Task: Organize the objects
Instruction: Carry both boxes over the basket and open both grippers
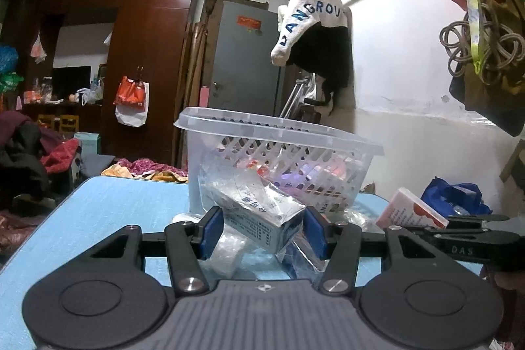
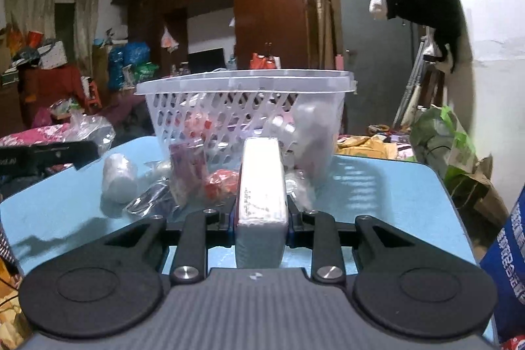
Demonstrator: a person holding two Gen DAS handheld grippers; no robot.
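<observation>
A clear plastic basket (image 1: 295,133) with several small items inside stands on the light blue table (image 1: 98,212). In the left wrist view my left gripper (image 1: 262,232) is shut on a plastic-wrapped box with printed text (image 1: 262,218), held tilted just in front of the basket. To its right my right gripper (image 1: 459,223) holds a white and red box (image 1: 407,212). In the right wrist view my right gripper (image 2: 261,212) is shut on that white box (image 2: 261,173), which stands on its narrow edge in front of the basket (image 2: 242,81).
Loose on the table (image 2: 377,186) before the basket lie a plastic roll (image 2: 119,179), a pink packet (image 2: 188,173) and a red packet (image 2: 220,182). A green bag (image 2: 439,133) sits beyond the right edge. Clothes hang on the wall above.
</observation>
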